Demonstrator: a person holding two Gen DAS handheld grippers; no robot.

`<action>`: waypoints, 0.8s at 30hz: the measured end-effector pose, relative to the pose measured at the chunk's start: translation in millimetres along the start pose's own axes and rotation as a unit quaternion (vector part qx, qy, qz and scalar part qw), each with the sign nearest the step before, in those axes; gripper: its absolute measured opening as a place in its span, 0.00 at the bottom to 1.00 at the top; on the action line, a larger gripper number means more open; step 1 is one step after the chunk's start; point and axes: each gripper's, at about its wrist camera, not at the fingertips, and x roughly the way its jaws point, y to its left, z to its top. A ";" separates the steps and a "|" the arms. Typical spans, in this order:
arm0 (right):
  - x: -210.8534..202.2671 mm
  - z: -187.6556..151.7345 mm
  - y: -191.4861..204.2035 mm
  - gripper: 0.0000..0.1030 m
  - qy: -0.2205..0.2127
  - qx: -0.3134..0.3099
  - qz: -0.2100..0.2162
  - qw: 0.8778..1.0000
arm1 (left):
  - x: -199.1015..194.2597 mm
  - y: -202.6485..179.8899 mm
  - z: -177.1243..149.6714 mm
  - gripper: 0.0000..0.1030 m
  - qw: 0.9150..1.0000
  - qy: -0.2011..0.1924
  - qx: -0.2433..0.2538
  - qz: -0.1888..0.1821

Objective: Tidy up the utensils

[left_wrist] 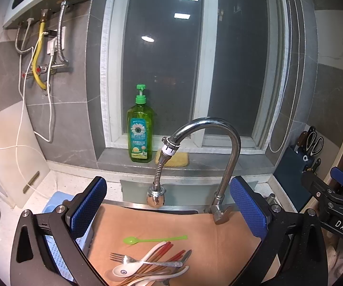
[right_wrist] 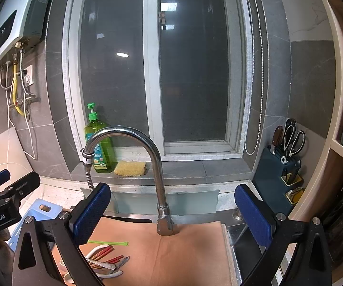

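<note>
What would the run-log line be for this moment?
phase: before first pick | left gripper: open, empty | right gripper: open, empty | utensil pile: on tan mat | green spoon: apart from pile

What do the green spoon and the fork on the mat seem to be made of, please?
The green spoon looks like translucent plastic: light shows through its lime body. The fork looks like polished metal, silvery with bright highlights, probably stainless steel.

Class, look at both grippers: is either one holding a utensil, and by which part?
Nothing is held. The left gripper and right gripper are both open and empty; the utensils lie on the mat.
</note>
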 end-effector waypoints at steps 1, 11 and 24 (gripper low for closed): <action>0.3 0.2 -0.3 0.99 0.000 0.000 -0.001 1.000 | -0.4 -0.6 0.2 1.00 1.000 -0.001 0.001 0.000; 1.0 -0.9 -3.7 0.99 -0.001 0.003 0.000 1.000 | -0.1 -2.5 1.3 1.00 1.000 -0.002 0.004 0.000; 3.8 -1.4 -3.7 0.99 0.001 0.002 0.000 1.000 | 1.2 -2.1 1.3 1.00 1.000 -0.002 0.004 -0.001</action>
